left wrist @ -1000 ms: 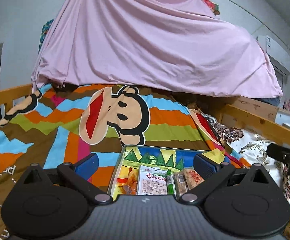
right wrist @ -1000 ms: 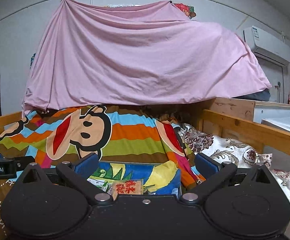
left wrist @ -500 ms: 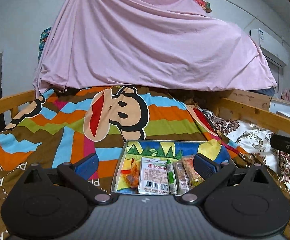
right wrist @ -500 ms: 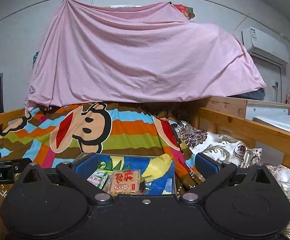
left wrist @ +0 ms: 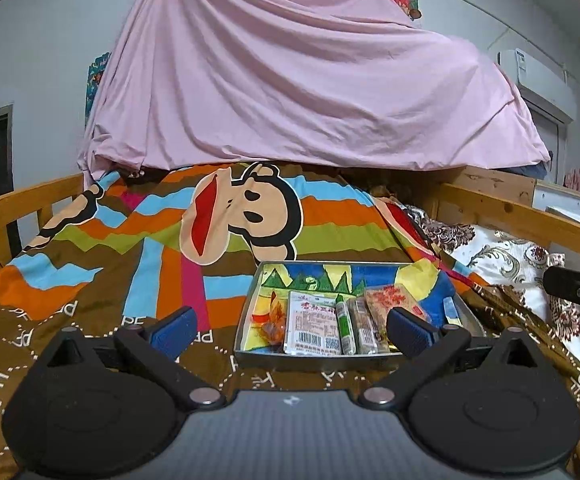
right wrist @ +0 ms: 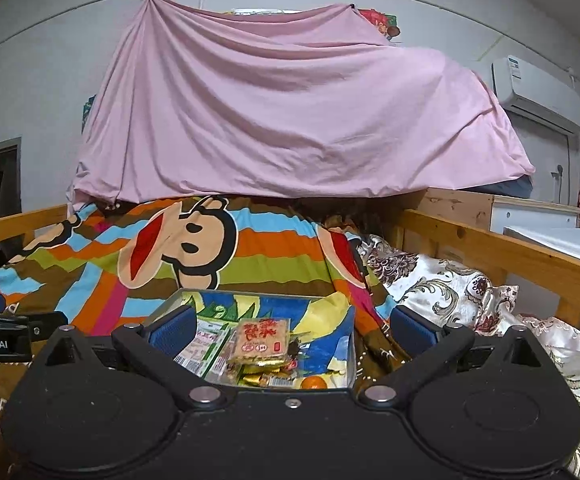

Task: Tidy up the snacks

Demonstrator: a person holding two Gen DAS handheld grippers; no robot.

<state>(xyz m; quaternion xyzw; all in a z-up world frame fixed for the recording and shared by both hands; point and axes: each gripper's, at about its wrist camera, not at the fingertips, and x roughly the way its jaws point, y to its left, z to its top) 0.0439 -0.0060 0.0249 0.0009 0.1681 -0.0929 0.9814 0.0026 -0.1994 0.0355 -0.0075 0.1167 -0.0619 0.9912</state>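
The snacks lie in a shallow metal tray (left wrist: 245, 320) that rests on the striped monkey blanket (left wrist: 161, 248) of the bed, so the base under it is soft and not flat. Both tools are empty with the fingers wide apart: the left tool (left wrist: 290, 326) hovers just before the near rim of the tray, and the right tool (right wrist: 290, 330) hangs over its right part. In the tray a white packet with a barcode (left wrist: 313, 322), a green stick (left wrist: 344, 326) and a brown bar (left wrist: 361, 326) lie side by side and touch each other, and the red-printed cracker packet (right wrist: 263, 338) sits on top of a small pile. The risk, as I judge it, is that a finger pushes the rim and the tray tilts or slides on the blanket. The thin flat packets can also slip from the pads, or two packets come up together because they are so close.
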